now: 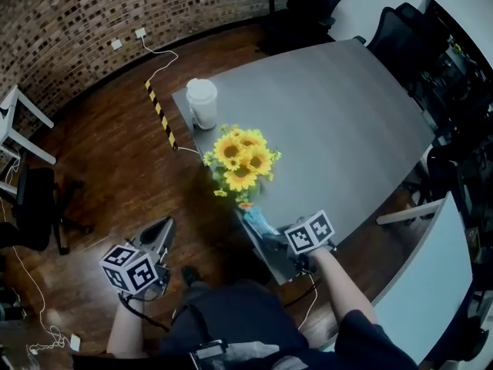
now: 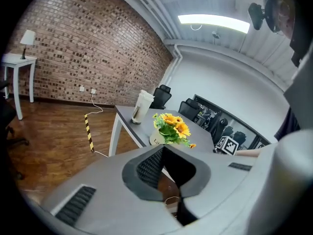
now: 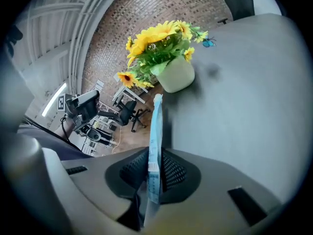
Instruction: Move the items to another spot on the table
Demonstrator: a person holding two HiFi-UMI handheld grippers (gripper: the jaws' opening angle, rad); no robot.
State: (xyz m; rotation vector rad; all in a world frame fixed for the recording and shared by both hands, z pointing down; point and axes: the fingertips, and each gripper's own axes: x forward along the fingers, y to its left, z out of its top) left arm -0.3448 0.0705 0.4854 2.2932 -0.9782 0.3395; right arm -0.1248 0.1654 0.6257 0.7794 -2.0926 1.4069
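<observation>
My R tongs (image 3: 155,169) are clamped on a thin blue packet (image 3: 156,131) at the table's (image 1: 347,114) near corner, just beside the sunflower pot (image 1: 241,160) on the L edge. My L tongs (image 1: 158,236) are closed on nothing, off the table over the floor (image 1: 100,176). Open tabletop runs toward the far and R edges.

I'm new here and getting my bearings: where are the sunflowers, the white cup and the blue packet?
sunflowers (image 1: 241,159), head view, on the yellow blooms.
white cup (image 1: 202,91), head view, on its lid.
blue packet (image 3: 155,131), right gripper view, on its thin edge.
</observation>
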